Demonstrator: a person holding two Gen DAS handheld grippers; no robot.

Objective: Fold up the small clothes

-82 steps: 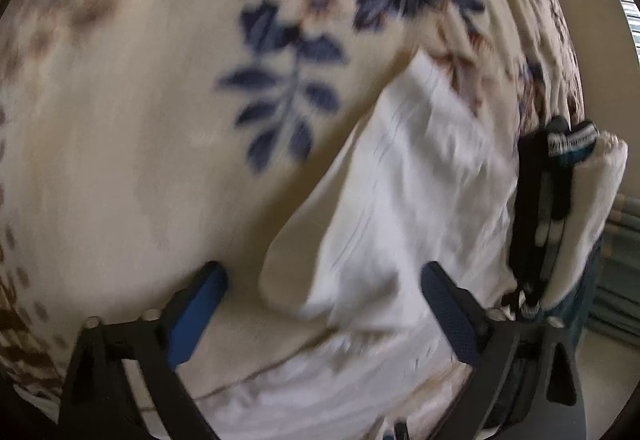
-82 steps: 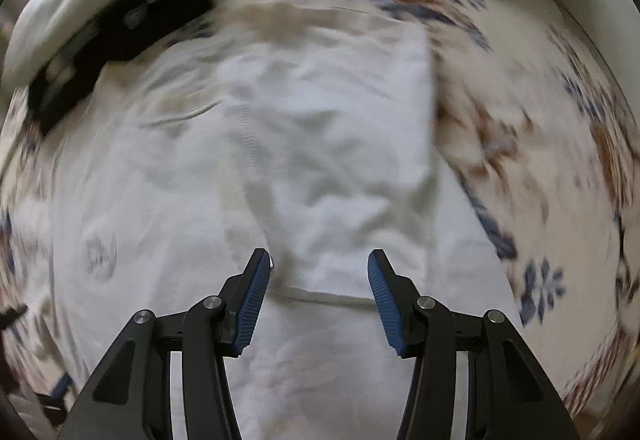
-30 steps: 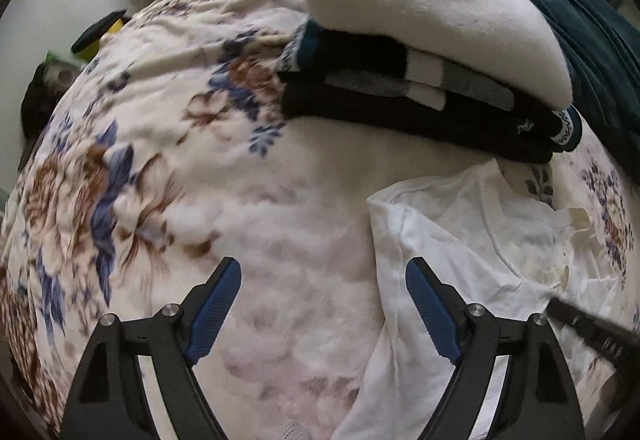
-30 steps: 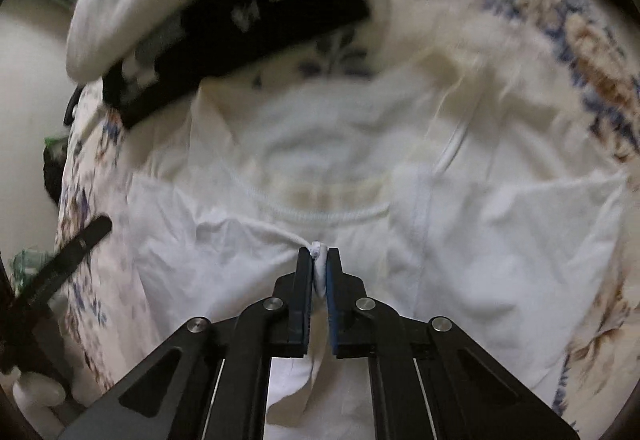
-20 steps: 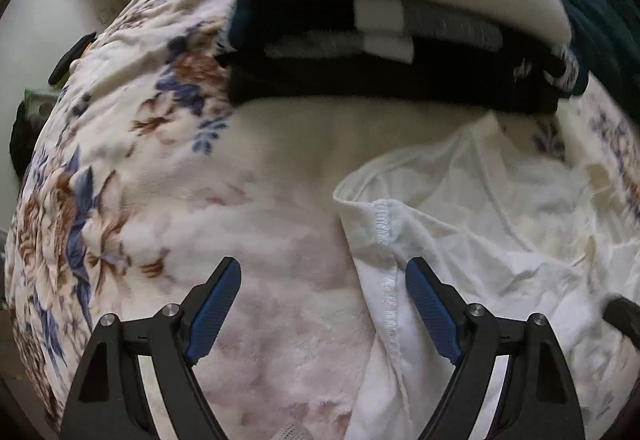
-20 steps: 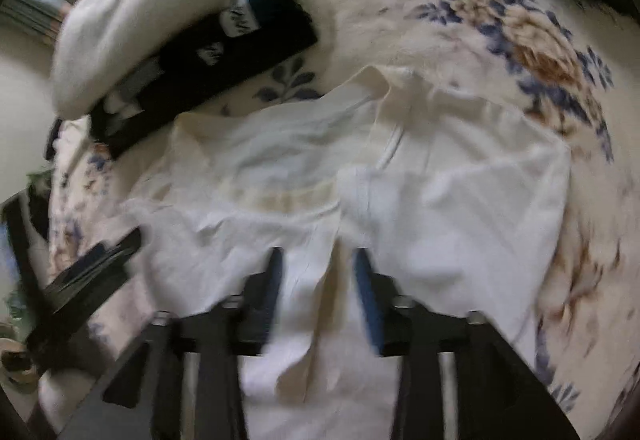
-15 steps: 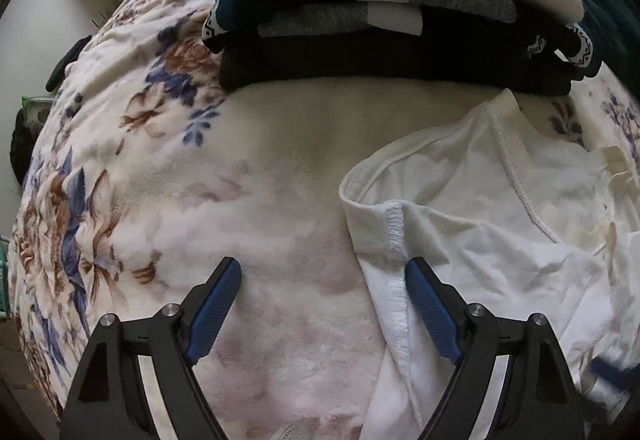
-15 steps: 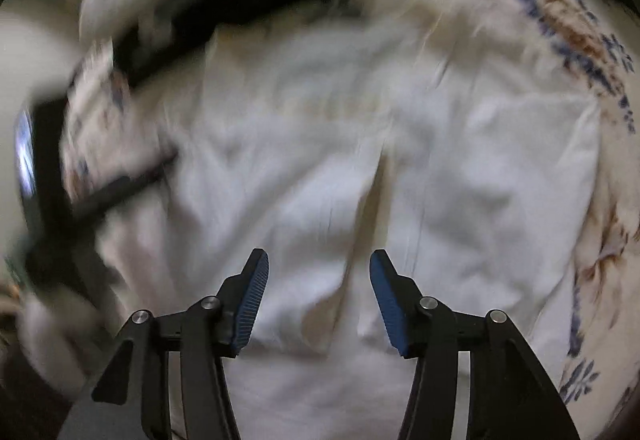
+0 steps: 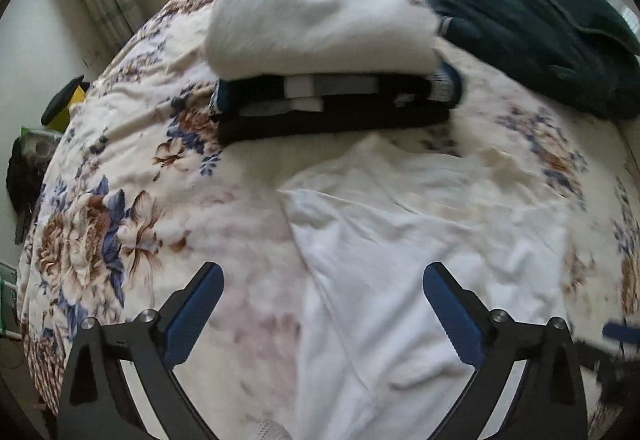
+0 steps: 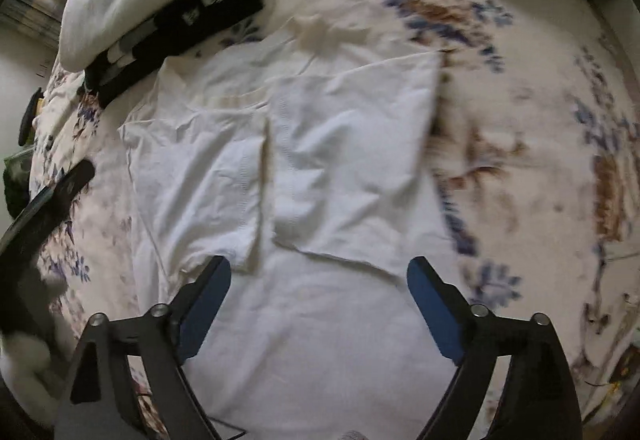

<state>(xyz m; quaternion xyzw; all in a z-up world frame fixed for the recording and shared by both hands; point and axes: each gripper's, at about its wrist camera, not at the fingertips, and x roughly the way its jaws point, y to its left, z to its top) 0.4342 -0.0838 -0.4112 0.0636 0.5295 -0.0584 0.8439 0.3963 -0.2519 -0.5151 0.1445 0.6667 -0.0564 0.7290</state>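
A small white T-shirt [image 10: 304,168] lies flat on the floral bedspread [image 10: 520,112] with both sleeves folded in over its middle. It also shows in the left wrist view [image 9: 420,240], to the right of centre. My right gripper [image 10: 319,280] is open and empty, above the shirt's lower part. My left gripper [image 9: 323,288] is open and empty, over the shirt's left edge. The left gripper's arm [image 10: 44,200] shows at the left of the right wrist view.
A stack of folded clothes [image 9: 328,80], white on top and black below, lies behind the shirt. A dark teal garment [image 9: 520,12] lies at the back right. The bed's left edge [image 9: 36,240] drops to the floor beside a wall and curtain.
My right gripper let go of the shirt's fold, opened and drew back. My left gripper pulled back and rose from the shirt's left shoulder. Both sleeves now lie folded in.
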